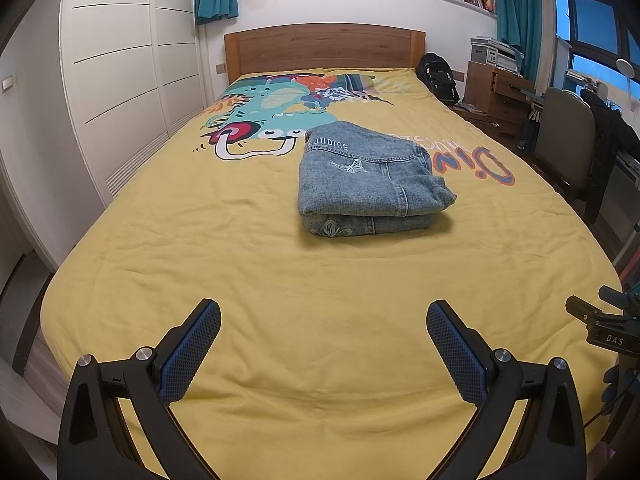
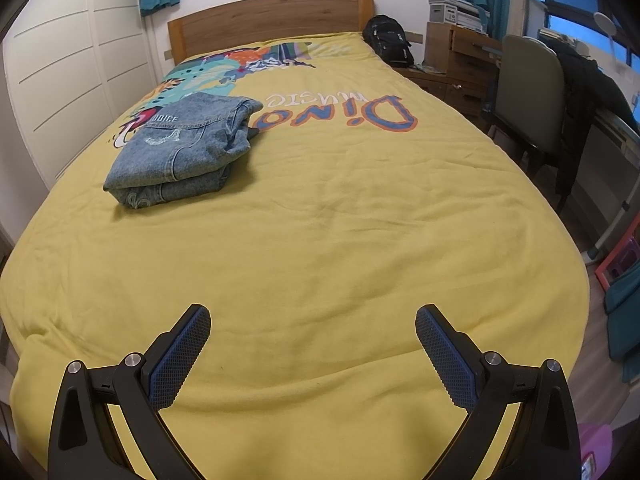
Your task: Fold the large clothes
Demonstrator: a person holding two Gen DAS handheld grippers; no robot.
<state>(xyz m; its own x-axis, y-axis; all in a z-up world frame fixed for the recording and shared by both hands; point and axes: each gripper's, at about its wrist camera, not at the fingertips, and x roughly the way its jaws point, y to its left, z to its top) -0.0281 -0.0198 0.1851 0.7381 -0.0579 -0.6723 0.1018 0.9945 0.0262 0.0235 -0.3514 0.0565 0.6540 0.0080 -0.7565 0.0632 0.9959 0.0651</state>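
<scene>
The denim garment (image 1: 370, 180) sits folded into a compact stack on the yellow bed cover (image 1: 240, 280), roughly mid-bed, toward the headboard (image 1: 324, 46) from both claws and well apart from them. Left claw (image 1: 324, 354) is spread wide w/ nothing between its blue pads; right claw (image 2: 313, 354) is spread the same way, also empty, hovering over bare cover near the foot end. Judging by the shape, the fold looks done or nearly so, so the main risk is disturbing it: the right side of the stack shows bunched, loose layers, prob. sleeves or hem, and a nudge or a grab at only the top layer could let it spring open. Denim is stiff & thick, so a shallow pinch may slip off or drag the stack across the soft cover, wrinkling both. If more tidying is wanted, pinching cover fabric along w/ the denim is another hazard. Can't tell whether the hidden underside is even. The backpack (image 1: 438, 76) by the far corner is out of the way.
</scene>
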